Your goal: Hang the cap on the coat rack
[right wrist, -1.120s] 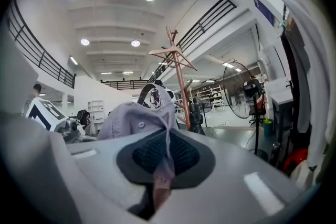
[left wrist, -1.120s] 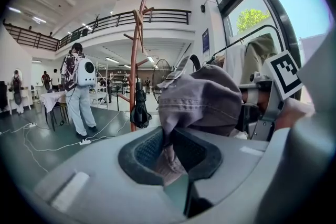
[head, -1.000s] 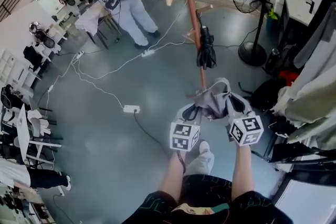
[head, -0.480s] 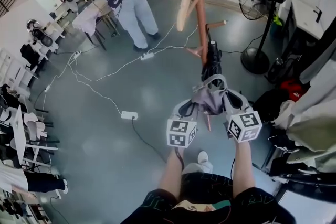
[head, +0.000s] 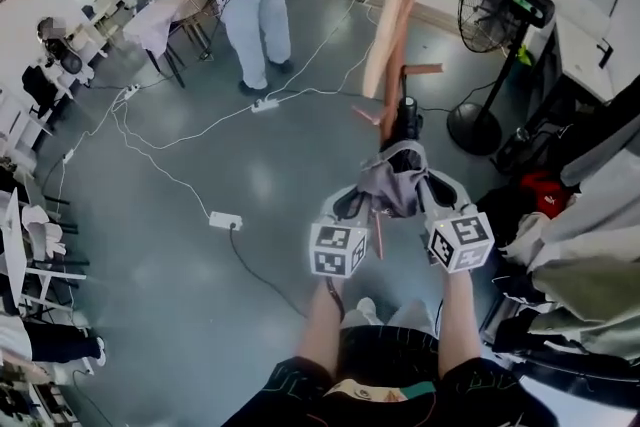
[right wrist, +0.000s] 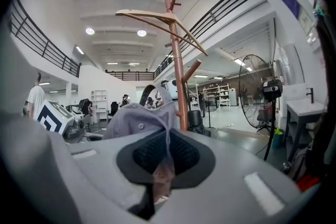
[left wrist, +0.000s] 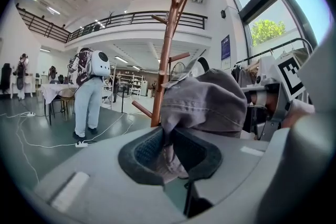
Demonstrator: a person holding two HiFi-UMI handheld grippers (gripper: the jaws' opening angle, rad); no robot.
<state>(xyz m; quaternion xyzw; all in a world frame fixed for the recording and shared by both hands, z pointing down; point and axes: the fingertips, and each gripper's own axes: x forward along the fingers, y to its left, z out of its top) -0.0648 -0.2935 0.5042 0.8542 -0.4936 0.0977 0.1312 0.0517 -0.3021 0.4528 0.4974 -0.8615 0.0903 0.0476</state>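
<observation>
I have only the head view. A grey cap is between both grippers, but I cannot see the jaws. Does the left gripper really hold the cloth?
Observer: Yes, the left gripper view shows the left gripper pinching a fold of the cap.
Operator: And the right one?
Observer: The right gripper is shut on the cap's cloth too.
Operator: Where is the rack from there?
Observer: In the right gripper view the coat rack rises just behind the cap, a short peg slanting up to its right.

Head view downward; tool views toward rack [left wrist: 167, 55]
</observation>
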